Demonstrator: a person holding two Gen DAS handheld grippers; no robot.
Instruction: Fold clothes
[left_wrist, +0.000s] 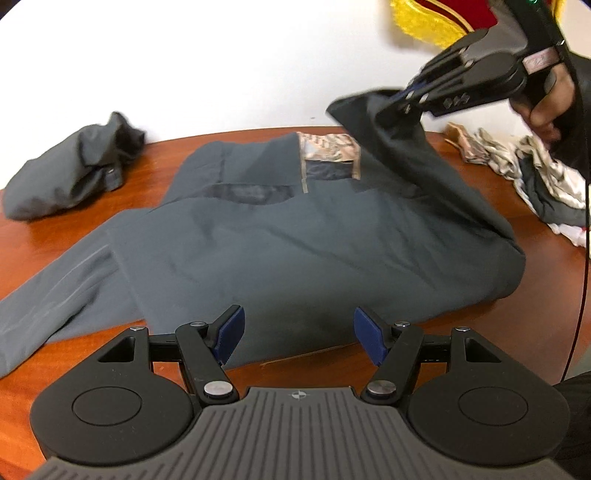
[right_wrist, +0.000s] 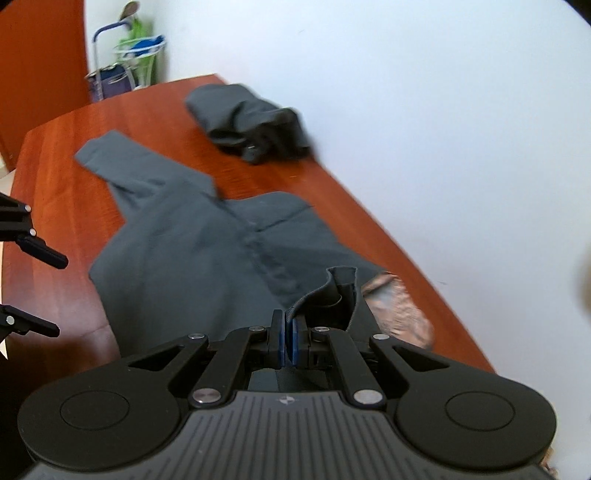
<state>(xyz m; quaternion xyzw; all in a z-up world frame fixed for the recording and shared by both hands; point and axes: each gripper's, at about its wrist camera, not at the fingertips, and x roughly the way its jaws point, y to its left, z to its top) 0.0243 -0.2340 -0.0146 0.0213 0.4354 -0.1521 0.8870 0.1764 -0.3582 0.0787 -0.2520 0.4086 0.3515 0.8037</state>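
Spread across the middle of the left wrist view, a wooden table (left_wrist: 424, 354) carrying a dark grey top (left_wrist: 295, 240), laid mostly flat, one sleeve trailing toward the lower left of the frame and the collar patch showing upper centre. In the upper left of that view, well apart from the top, a bundled grey garment (left_wrist: 70, 173); at the right edge, a heap of crumpled light clothes (left_wrist: 535, 173). Upper right, the right gripper (left_wrist: 406, 101), pressed together on a corner of the top's fabric, likely its other sleeve, and holding that corner lifted clear of the table, cloth draping down to the body of the garment. Same pinch visible low in the centre of the right wrist view, blue pads (right_wrist: 295, 345) closed on a fold of cloth. At the bottom centre of the left wrist view, the left gripper (left_wrist: 297, 334), spread wide and holding nothing, hovering just beside the near hem. Step in hand, by judgement: folding the right side in over the chest. Next move probably calls for carrying the lifted corner across toward the middle, laying it flat before letting go, with the idle gripper free to pin or smooth the hem so the body does not drag along.
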